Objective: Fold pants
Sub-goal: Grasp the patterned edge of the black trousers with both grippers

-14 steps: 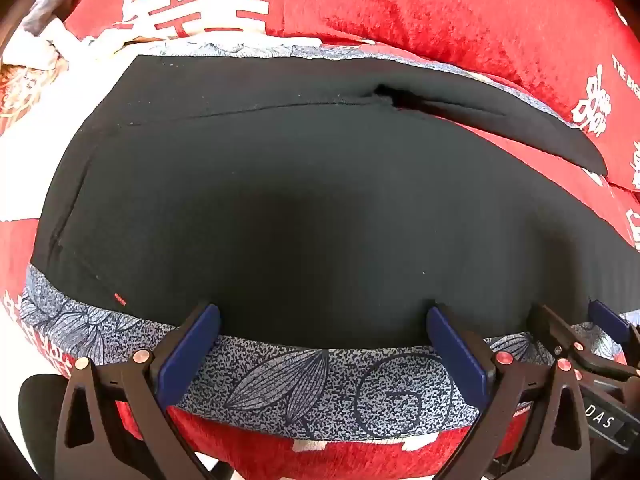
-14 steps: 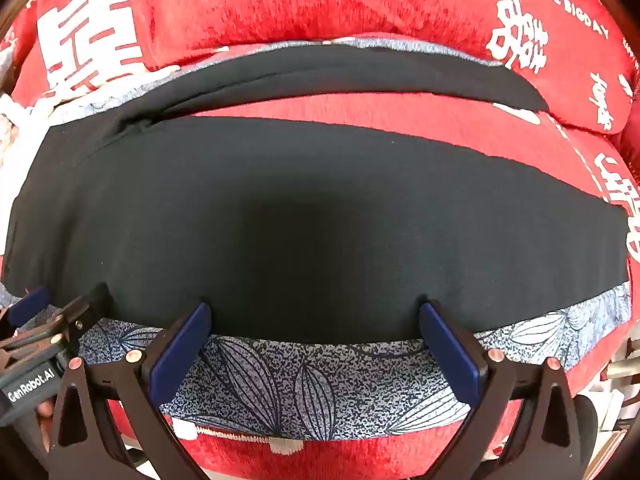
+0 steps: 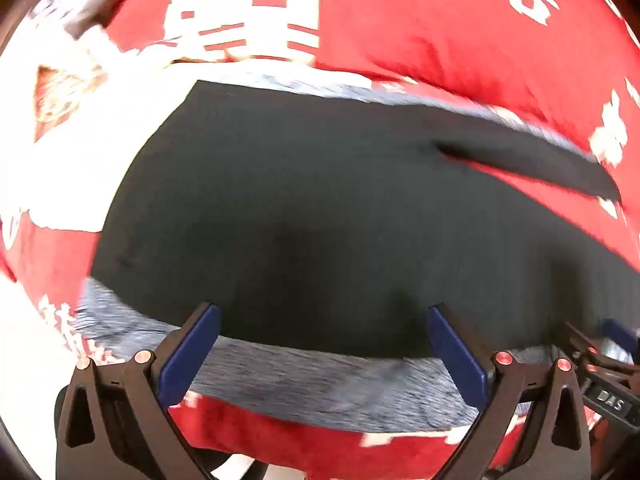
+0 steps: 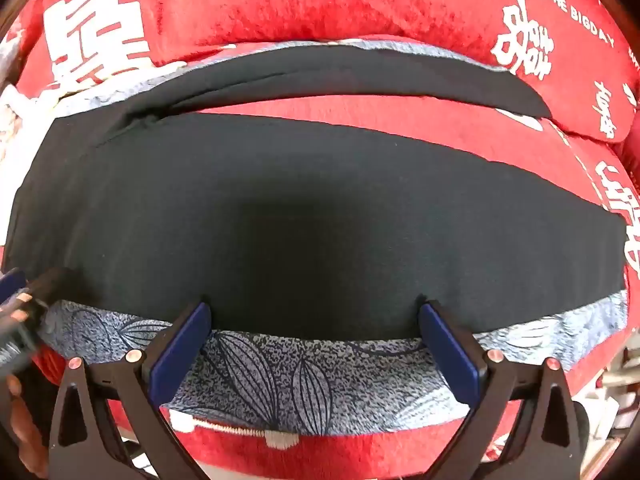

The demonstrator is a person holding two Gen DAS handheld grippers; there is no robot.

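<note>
Black pants point(image 3: 320, 208) lie spread flat on a grey-blue leaf-print cloth point(image 3: 320, 384) over red bedding. In the right wrist view the pants point(image 4: 320, 216) show two legs that split apart toward the right, with red bedding between them. My left gripper point(image 3: 322, 320) is open and empty, its blue pads at the pants' near edge, near the waist end. My right gripper point(image 4: 314, 316) is open and empty at the same near edge, over the near leg. Each gripper shows at the edge of the other's view.
A red plush blanket with white characters point(image 4: 320, 0) rises behind the pants. The bed's front edge point(image 4: 280, 440) runs just below the grippers. White and patterned fabric point(image 3: 60, 92) lies at the far left.
The left gripper has shifted left and slightly back, so its view is blurred and the pants sit further right in it. The right gripper has barely moved. Both stay open.
</note>
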